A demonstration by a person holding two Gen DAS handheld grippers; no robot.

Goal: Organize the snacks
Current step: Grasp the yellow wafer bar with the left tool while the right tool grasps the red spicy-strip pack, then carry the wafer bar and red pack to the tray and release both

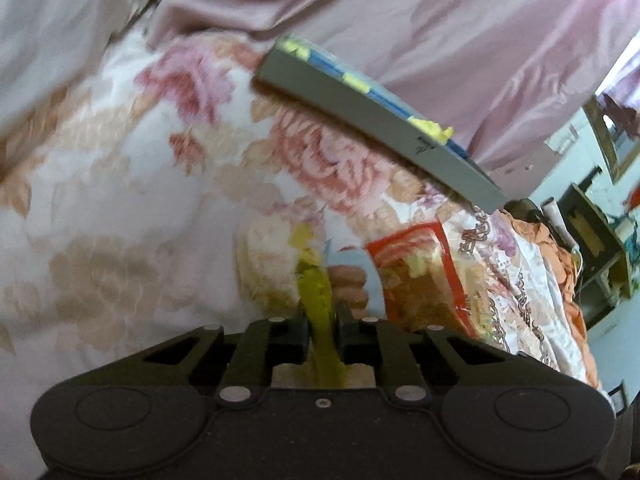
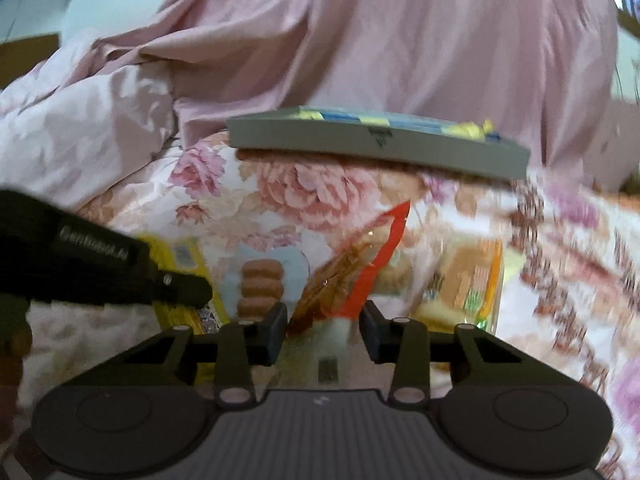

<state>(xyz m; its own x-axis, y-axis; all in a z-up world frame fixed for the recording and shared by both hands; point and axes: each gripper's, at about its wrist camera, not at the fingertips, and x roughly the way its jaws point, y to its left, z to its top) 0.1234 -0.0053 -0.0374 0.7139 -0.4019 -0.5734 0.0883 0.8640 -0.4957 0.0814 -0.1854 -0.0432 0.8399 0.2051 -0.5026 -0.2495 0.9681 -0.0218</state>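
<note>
The yellow snack packet [image 1: 316,304] is pinched edge-on in the left gripper [image 1: 323,326], while the red-edged clear packet [image 2: 352,268] stands between the right gripper's [image 2: 323,330] pads, whose contact is unclear, both above a floral bedspread [image 1: 140,184] near a grey tray [image 2: 376,144].

A: Item one, nearest the lens?
B: Left gripper [image 1: 322,330], jaws closed on a yellow snack packet [image 1: 316,280] seen edge-on.
A: Beside it?
B: Pale blue biscuit packet [image 1: 350,280], then a red-edged packet [image 1: 416,276] to its right, all on the floral bedspread [image 1: 120,200].
A: Farther back?
B: Grey tray [image 1: 380,128], holding yellow and blue packets, near the pink sheet [image 1: 460,20].
</note>
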